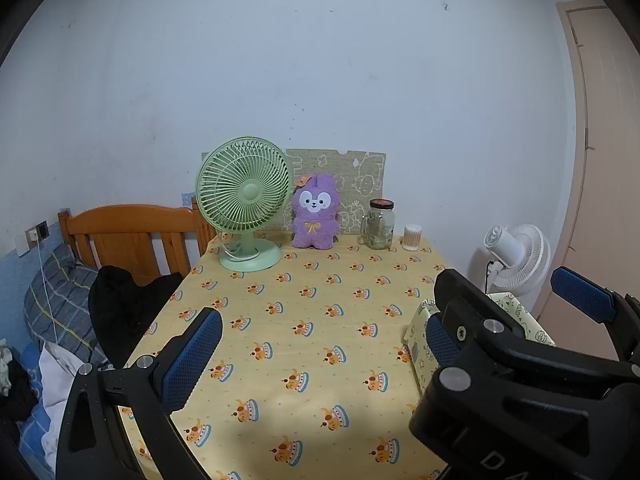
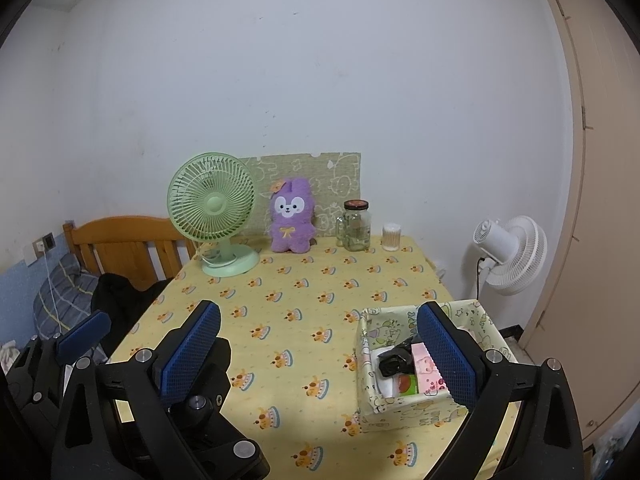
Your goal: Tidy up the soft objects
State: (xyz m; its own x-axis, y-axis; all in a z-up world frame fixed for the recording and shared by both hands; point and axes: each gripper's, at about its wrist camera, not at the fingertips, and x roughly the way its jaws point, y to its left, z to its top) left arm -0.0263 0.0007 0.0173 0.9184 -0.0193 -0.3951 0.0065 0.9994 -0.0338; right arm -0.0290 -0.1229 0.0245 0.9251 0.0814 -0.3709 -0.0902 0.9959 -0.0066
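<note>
While both grippers gape, the purple plush sits far beyond their fingers

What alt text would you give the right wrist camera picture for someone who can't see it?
Two open blue-padded claws, right claw and left claw, hover over a yellow tablecloth. A patterned fabric box of small items sits nearby; a purple plush bunny, green desk fan and glass jar line the far edge.
</note>
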